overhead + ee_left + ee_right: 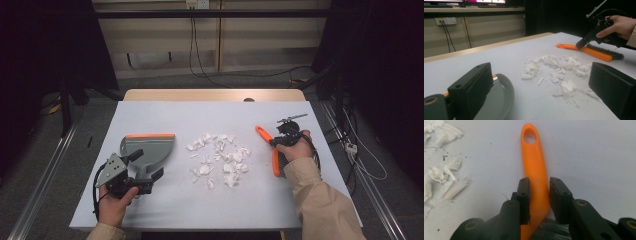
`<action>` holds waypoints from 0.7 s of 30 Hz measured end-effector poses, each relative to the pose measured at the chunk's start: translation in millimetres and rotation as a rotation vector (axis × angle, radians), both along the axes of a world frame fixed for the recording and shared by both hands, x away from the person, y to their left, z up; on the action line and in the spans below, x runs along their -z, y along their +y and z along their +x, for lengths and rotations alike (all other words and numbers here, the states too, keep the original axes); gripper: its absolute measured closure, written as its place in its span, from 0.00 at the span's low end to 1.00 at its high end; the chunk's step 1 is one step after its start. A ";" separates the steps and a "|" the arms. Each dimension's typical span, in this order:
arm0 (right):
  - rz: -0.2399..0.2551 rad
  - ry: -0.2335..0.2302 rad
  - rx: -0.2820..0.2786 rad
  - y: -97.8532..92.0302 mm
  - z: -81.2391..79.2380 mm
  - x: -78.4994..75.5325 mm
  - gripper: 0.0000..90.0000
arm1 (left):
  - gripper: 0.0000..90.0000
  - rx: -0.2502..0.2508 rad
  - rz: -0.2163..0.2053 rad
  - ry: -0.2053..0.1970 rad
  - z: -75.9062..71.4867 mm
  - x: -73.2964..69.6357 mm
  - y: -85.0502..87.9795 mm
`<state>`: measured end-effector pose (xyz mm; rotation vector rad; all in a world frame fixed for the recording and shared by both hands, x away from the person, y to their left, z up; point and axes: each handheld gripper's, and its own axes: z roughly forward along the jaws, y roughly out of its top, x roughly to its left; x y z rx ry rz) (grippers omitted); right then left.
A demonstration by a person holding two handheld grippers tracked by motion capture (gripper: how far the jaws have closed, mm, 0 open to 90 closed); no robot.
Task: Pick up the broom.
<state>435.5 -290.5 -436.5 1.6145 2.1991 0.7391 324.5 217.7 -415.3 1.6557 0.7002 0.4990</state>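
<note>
From above, the left tongs [145,179] gape wide at the near end of a grey dustpan [149,148] with an orange lip, left of a heap of white scraps [220,159] on the worktop [165,205]. Along the left tongs, the scraps lie between its spread jaws. Along the right tongs [539,195], both jaws flank the orange brush [535,167] handle, narrowly parted.

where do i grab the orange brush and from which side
Grip the brush by its narrow orange handle, just ahead of the bristles, coming from above. It lies flat on the table, and the right hand-held gripper already straddles that neck, jaws either side.
</note>
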 end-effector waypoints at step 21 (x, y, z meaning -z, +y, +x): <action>-0.063 0.033 -0.090 7.0 -1.5 0.8 0.79 | 0.06 -0.003 0.005 0.009 0.0 2.0 3.7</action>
